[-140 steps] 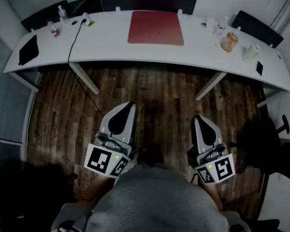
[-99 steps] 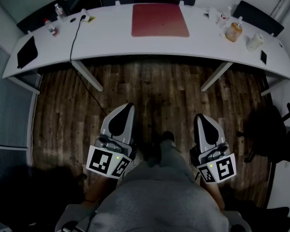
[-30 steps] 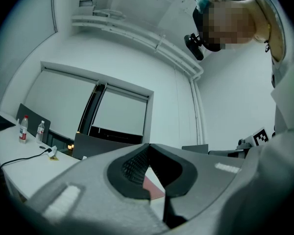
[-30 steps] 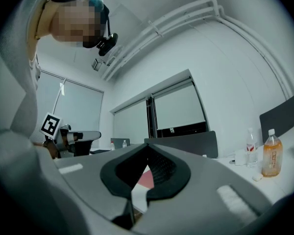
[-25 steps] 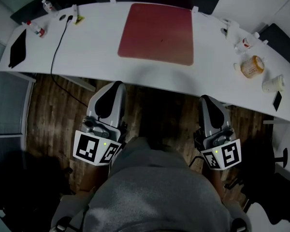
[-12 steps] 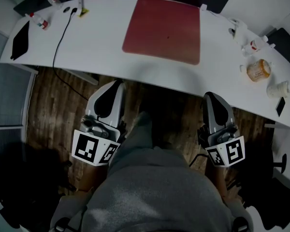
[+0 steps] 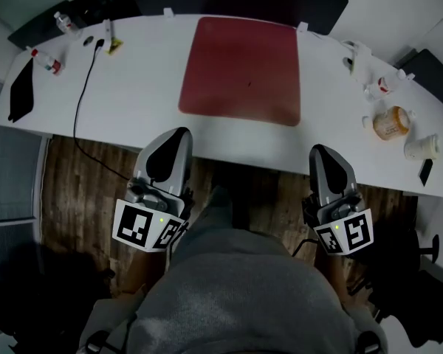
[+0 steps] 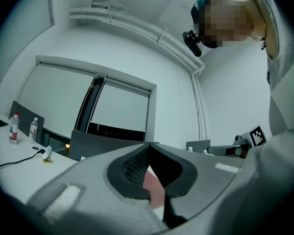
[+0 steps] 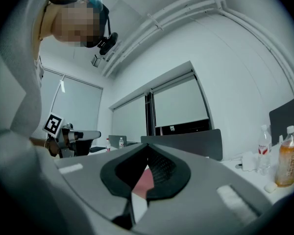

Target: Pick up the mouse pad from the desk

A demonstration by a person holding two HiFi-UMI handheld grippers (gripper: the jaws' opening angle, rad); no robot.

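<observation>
The dark red rectangular mouse pad (image 7: 240,71) lies flat in the middle of the white curved table (image 7: 133,102), nearer the far edge. It looks matte, with rounded corners. A black cable (image 7: 80,102) crosses the left part. An orange drink bottle (image 7: 390,122) and a white cup (image 7: 421,147) stand near the right end. The left gripper (image 7: 180,131) and right gripper (image 7: 323,149) hover at the near edge, jaws closed together, holding nothing.

Red rectangular mouse pad (image 7: 242,71), lying flat, centred on the white desk (image 7: 140,87), untouched
</observation>
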